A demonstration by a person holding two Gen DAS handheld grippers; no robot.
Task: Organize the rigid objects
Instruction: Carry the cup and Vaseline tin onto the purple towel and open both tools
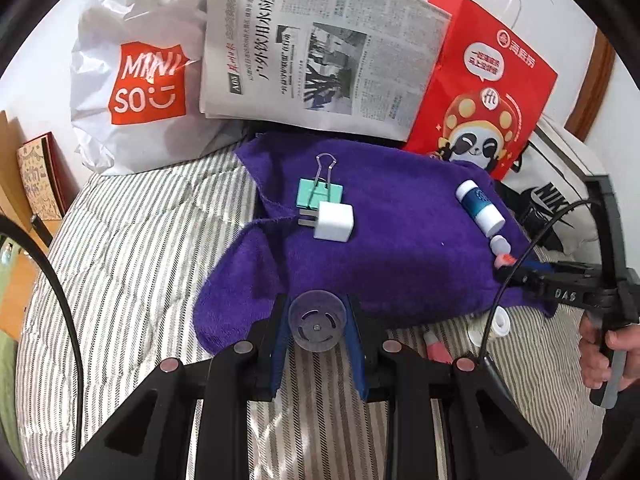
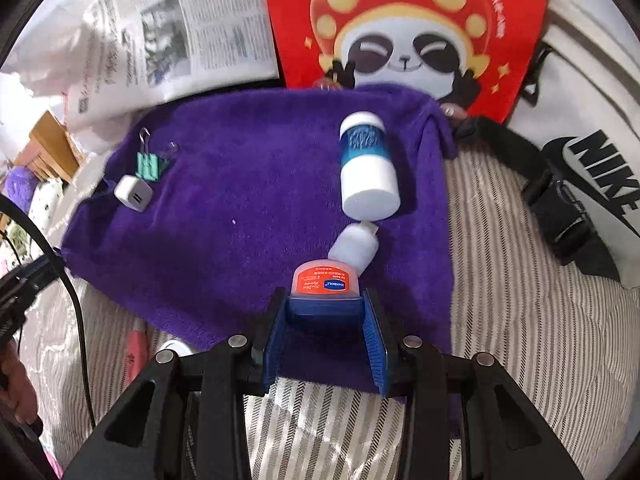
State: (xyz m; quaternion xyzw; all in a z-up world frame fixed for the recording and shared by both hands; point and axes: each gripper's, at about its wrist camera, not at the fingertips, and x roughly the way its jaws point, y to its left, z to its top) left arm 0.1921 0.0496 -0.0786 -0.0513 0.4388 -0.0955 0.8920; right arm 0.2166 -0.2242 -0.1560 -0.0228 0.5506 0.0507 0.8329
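A purple towel [image 1: 384, 240] [image 2: 248, 200] lies on the striped bed. On it lie a green binder clip [image 1: 320, 194] [image 2: 151, 166], a white charger plug [image 1: 333, 222] [image 2: 133, 193], a blue-and-white bottle [image 1: 479, 207] [image 2: 368, 172] and a small white bottle [image 1: 501, 245] [image 2: 354, 249]. My left gripper [image 1: 318, 326] is shut on a clear round plastic cap [image 1: 318, 326] at the towel's near edge. My right gripper [image 2: 325, 304] is shut on an orange-labelled lip balm jar [image 2: 325, 284], low over the towel's near right part, touching the small white bottle.
A Miniso bag [image 1: 140, 88], a newspaper [image 1: 320, 48], a red panda bag [image 1: 484, 92] [image 2: 404, 28] and a Nike bag [image 2: 592, 168] stand behind the towel. A pink tube [image 1: 438, 348] and a white roll [image 1: 494, 326] lie on the bed off the towel.
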